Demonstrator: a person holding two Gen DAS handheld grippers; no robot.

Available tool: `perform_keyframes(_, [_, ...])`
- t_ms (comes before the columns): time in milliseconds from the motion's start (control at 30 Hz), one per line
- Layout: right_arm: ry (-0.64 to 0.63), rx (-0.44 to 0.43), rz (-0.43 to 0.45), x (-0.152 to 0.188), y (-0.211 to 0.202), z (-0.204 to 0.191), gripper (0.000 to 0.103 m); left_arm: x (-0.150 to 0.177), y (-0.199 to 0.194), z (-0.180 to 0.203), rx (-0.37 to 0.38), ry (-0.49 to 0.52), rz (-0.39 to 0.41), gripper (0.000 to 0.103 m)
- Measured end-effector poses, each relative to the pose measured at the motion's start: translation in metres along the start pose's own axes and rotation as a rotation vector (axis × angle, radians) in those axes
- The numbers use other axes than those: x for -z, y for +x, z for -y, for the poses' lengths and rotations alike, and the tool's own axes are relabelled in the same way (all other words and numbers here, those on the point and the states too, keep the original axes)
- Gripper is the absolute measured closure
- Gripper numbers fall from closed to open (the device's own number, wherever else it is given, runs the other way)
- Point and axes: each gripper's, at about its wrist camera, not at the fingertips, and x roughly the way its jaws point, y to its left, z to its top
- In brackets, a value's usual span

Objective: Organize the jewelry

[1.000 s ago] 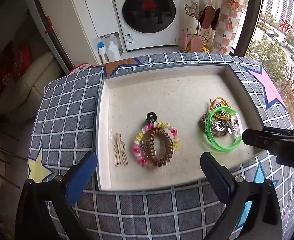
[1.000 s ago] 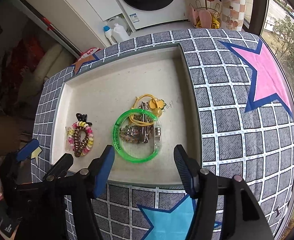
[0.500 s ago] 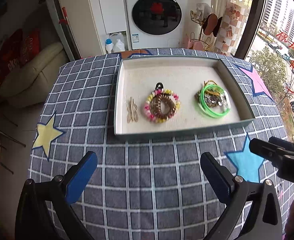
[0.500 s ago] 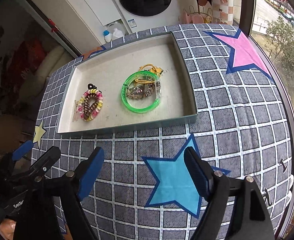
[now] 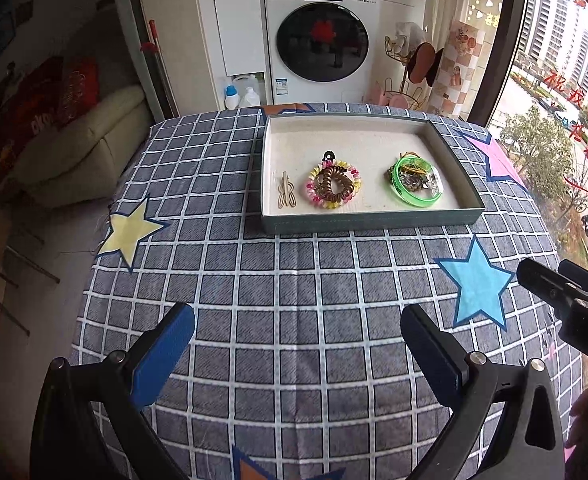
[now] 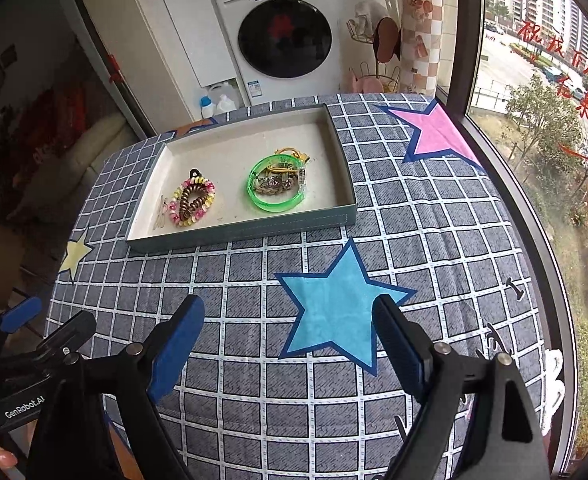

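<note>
A grey tray (image 5: 369,224) with a pale lining sits at the far side of the checked tablecloth. Inside lie a gold hair clip (image 5: 286,196), a bundle of coil hair ties (image 5: 333,184) and a green bangle (image 5: 415,184) ringing a heap of chains and a yellow cord. The right wrist view shows the same tray (image 6: 246,232), ties (image 6: 192,200) and bangle (image 6: 278,184). My left gripper (image 5: 297,340) hovers open over bare cloth, well short of the tray. My right gripper (image 6: 290,332) hangs above the blue star with its jaws opening and nothing between them.
A blue star (image 6: 333,312), a pink star (image 6: 437,132) and a yellow star (image 5: 130,228) are printed on the tablecloth. Beyond the table stand a washing machine (image 5: 321,40), detergent bottles (image 5: 240,96) and a sofa (image 5: 74,152). A large window (image 6: 553,120) runs along the right.
Both grippers have pulled back from the tray and risen, so the tray looks smaller and farther off. The right jaws stand wider apart than before. The jewelry has not moved.
</note>
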Motion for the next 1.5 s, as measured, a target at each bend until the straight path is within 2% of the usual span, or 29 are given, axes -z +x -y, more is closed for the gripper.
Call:
perform_keyframes(233, [-0.035,0.046,0.092,0.013,-0.032,-0.009,0.014,0.003,-0.019,-0.009,-0.008,-0.014,0.012,0.000])
perform_keyframes(833, [-0.054,0.084,0.123,0.003,-0.064,-0.023,0.014,-0.006,-0.047,-0.015,-0.035,-0.006,0.062,0.000])
perform_keyframes(1500, [-0.065,0.086,0.133,-0.002,-0.072,-0.028,0.014,-0.009,-0.054,-0.018,-0.043,-0.003,0.075,0.000])
